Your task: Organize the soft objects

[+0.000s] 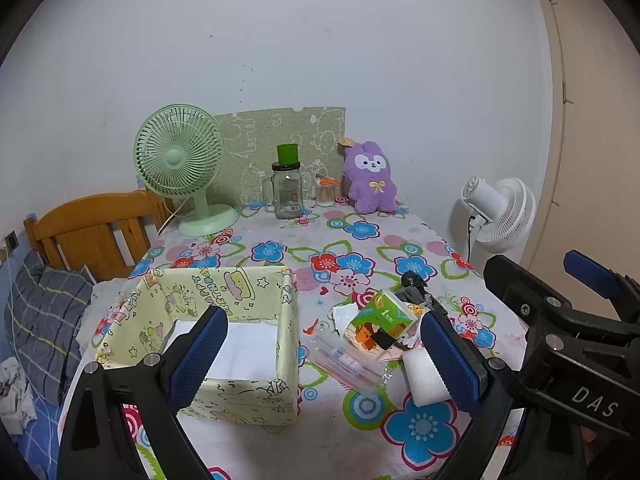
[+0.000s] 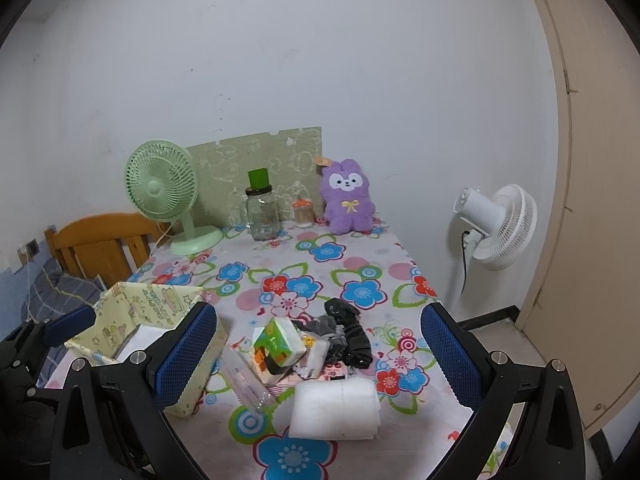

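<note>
A bare white wall backs a desk (image 2: 352, 276) under a flowered cloth, with a green fan (image 2: 162, 188), a glass jar (image 2: 262, 214) and a purple plush rabbit (image 2: 349, 200) lined up at its far edge. The yellow fabric storage box (image 1: 224, 332) stands at the near left and seems to hold only white sheets, so the sorting looks barely begun. Just right of it lies the pile of soft things: a white foam pad (image 2: 336, 410) nearest, its long axis running left-right; a black cloth bundle (image 2: 352, 336) stretching away from the camera; a green tissue pack (image 2: 278, 344) tilted on one corner. The left gripper (image 1: 320, 360) and right gripper (image 2: 320, 356) both hover with fingers spread wide, grasping nothing.
</note>
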### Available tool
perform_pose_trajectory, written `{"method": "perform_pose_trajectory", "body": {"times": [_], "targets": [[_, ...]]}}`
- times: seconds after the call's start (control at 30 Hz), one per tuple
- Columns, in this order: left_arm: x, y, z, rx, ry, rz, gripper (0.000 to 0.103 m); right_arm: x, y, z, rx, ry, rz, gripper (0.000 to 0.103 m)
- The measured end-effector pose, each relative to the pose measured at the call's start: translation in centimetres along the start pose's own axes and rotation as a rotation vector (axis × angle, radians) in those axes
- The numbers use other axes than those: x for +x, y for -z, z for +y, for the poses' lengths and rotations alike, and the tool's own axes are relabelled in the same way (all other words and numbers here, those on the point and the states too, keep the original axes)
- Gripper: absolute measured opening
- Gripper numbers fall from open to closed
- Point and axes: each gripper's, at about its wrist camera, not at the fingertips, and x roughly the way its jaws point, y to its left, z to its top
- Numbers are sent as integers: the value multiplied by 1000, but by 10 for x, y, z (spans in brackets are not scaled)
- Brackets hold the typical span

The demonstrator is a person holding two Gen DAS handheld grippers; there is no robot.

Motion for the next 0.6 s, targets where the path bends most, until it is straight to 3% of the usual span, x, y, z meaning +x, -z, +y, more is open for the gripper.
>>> {"method": "perform_pose_trajectory", "body": {"times": [0.6], "targets": [[-1,5,3,-22,2,-11,98,-1,-1,3,-8,-1,-12,103]]}}
